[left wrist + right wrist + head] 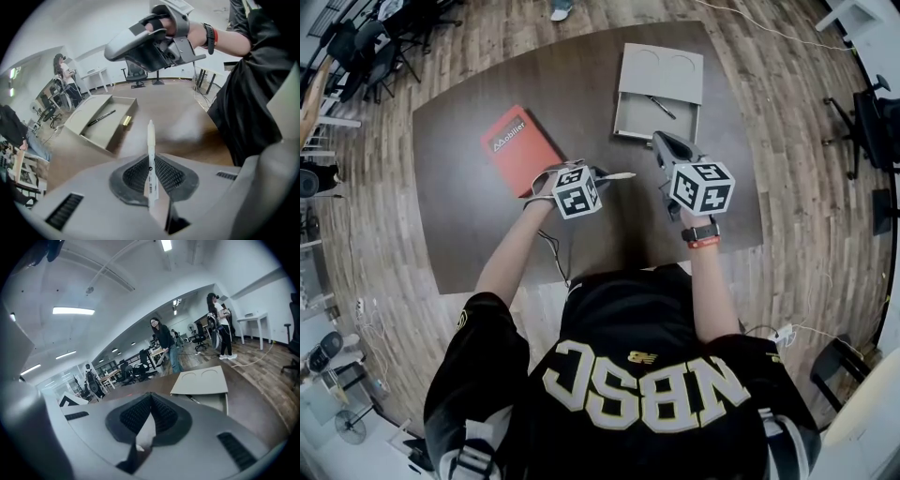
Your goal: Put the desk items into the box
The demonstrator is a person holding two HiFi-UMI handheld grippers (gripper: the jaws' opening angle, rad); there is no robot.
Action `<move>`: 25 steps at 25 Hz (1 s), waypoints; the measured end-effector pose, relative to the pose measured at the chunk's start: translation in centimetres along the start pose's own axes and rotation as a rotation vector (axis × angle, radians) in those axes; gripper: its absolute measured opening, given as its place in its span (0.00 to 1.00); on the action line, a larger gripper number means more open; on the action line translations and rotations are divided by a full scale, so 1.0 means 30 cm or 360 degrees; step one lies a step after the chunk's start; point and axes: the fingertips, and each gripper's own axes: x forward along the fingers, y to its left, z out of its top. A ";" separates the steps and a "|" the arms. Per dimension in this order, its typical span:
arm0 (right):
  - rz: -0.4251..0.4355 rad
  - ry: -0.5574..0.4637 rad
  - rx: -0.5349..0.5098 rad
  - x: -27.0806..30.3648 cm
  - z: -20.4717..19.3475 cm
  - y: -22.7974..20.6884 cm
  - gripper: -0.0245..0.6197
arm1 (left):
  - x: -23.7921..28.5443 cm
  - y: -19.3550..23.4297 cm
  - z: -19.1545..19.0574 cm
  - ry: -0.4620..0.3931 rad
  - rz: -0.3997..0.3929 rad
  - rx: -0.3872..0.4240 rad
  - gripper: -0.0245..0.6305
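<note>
Gripping a white pen (151,140) near one end, the left gripper (598,175) has its jaws pinched narrow on the barrel, so the pen sticks straight out past the tips. It looks lifted clear of the desk (469,225). It hangs on the person's side of the box (628,120), a little off toward the red notebook (517,148), which lies flat farther out from the box on that side. The hold makes sense to me. Caught by one end, the pen can be pointed over the box wall and let go lengthwise beside the black pen (101,117) lying inside.

The right gripper (660,141) sits closer to the box, tips aimed at its near wall, jaws together with nothing between them. I'd guess it is parked there to keep out of the way.

From overhead the box reads as a grey tray with its lid folded back, away from the person. The left gripper view adds the pads pressing the pen's printed barrel, and a small brass-coloured thing (126,120) at the box's near corner, too small to name. Only the right gripper view shows that gripper's own jaws are empty.
</note>
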 end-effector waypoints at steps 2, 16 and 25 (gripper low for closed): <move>-0.0006 -0.0019 0.0013 -0.009 0.012 -0.010 0.05 | -0.016 0.044 0.006 0.0012 0.0039 -0.0028 0.11; -0.0110 -0.0106 0.0131 -0.054 0.049 -0.152 0.05 | -0.020 0.286 0.145 0.0038 0.0109 0.0059 0.11; -0.0175 -0.0147 0.0186 -0.074 0.068 -0.225 0.05 | 0.062 0.440 0.240 0.0100 0.0095 0.0244 0.11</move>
